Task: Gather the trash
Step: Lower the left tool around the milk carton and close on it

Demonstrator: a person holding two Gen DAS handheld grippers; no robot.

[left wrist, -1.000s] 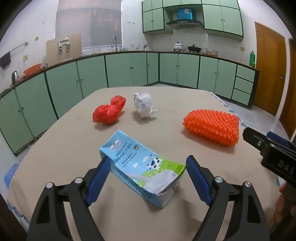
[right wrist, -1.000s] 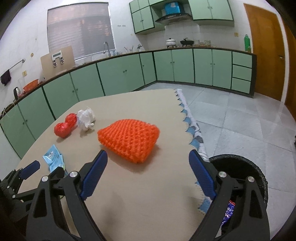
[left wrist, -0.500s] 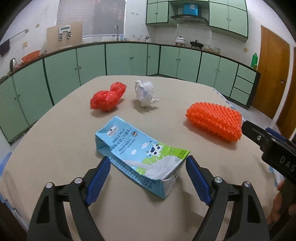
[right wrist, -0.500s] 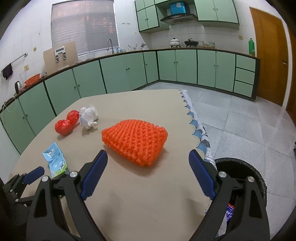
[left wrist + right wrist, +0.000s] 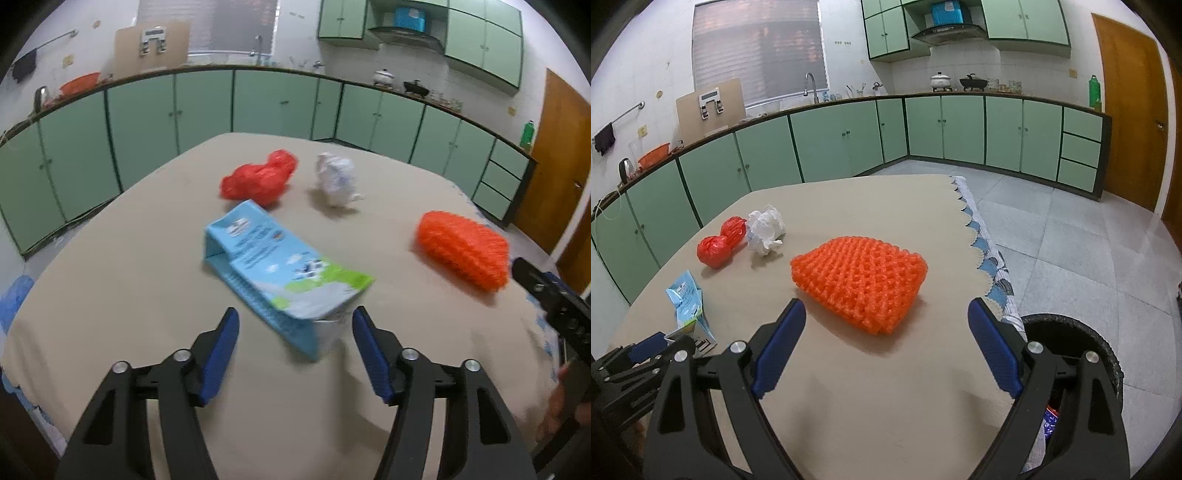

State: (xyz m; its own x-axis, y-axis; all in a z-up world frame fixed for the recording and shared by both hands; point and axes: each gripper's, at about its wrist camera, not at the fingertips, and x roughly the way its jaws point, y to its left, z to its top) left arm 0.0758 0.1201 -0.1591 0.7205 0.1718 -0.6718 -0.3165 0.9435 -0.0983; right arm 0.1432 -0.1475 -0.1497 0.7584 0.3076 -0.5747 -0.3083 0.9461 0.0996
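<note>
Left wrist view: your left gripper [image 5: 295, 332] — jaws just narrowing, not yet gripping — brackets the milk carton [image 5: 280, 269]; right gripper [image 5: 886, 332] gapes empty; four pieces remain on the table [image 5: 129, 295].

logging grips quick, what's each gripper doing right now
left gripper: open, jaws just closing around the blue and green milk carton, not gripping.
right gripper: open, empty.

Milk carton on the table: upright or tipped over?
Tipped over. The blue and green milk carton lies on its long side on the beige table, printed face up, its end between the open left tongs.
</note>
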